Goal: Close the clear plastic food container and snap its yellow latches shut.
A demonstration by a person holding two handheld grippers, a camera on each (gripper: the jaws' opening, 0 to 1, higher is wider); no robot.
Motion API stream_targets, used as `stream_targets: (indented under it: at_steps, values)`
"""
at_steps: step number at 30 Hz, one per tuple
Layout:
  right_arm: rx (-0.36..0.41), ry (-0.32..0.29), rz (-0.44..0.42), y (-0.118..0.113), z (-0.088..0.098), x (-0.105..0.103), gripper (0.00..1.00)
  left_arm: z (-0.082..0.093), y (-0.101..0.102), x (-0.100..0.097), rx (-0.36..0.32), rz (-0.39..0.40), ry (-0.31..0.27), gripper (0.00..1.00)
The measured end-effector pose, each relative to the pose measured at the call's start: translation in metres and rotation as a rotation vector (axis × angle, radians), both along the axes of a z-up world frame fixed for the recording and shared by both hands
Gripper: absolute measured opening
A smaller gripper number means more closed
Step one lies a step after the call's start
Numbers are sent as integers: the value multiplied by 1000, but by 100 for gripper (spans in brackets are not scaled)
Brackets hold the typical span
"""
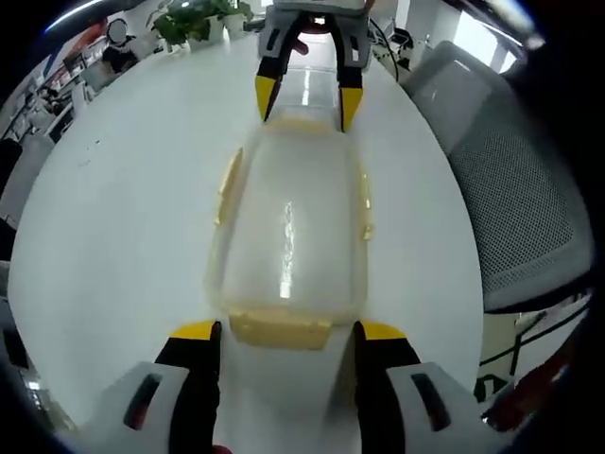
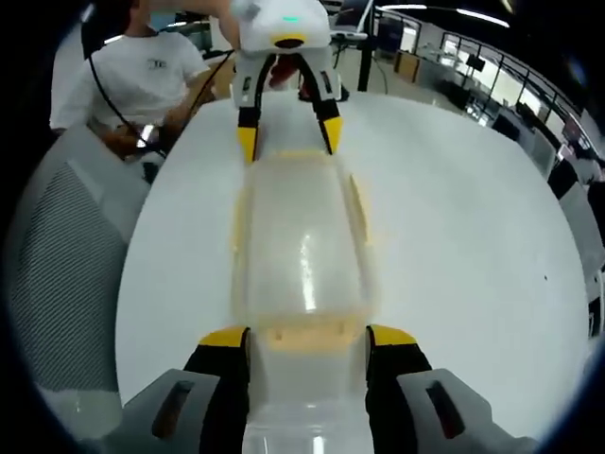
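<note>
My left gripper (image 1: 288,331), black with yellow-tipped jaws, rises from 6 o'clock in the left gripper view, jaws spread wide and level with each other. My right gripper (image 1: 307,99) enters that view at 12 o'clock, pointing back toward me, its jaws likewise apart. In the right gripper view the arrangement mirrors: my right gripper (image 2: 307,338) stands at 6 o'clock with jaws parted, and my left gripper (image 2: 287,138) faces it from 12 o'clock, jaws apart, a hand gripping it behind.
</note>
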State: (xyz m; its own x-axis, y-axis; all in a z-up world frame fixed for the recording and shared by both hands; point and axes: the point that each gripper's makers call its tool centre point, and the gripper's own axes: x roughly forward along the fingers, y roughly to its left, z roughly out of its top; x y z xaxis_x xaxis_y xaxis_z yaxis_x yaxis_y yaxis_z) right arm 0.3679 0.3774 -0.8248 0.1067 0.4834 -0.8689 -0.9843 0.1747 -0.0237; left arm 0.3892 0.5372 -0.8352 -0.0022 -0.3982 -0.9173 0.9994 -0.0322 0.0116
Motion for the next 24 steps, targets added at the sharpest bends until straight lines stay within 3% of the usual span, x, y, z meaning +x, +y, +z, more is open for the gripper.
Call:
stream_targets:
  at_steps: [15, 24]
  values:
    - [-116, 21, 28, 0, -11, 2, 47, -1, -1, 0, 38, -24, 0, 56]
    - [-126, 42, 24, 2, -14, 5, 45, 0, -1, 3, 56, -18, -1, 52]
